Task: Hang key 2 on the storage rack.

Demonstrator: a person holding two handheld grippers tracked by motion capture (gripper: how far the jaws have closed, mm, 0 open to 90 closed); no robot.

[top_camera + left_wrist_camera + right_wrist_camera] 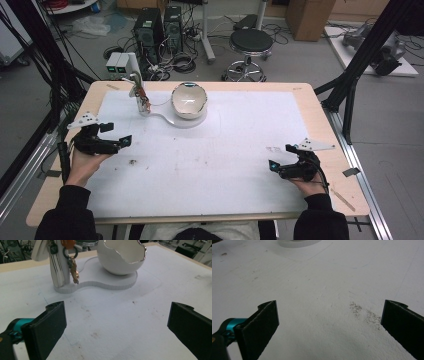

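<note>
Left gripper view: keys (73, 267) hang on stand (61, 270) by fragile bowl (121, 258); they're stiff, slippery, so grab the ring. Both claws apart, empty.

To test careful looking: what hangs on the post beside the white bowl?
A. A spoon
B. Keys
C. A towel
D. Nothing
B: keys dangle from a ring against the post, which stands on the same white base as the bowl.
</note>
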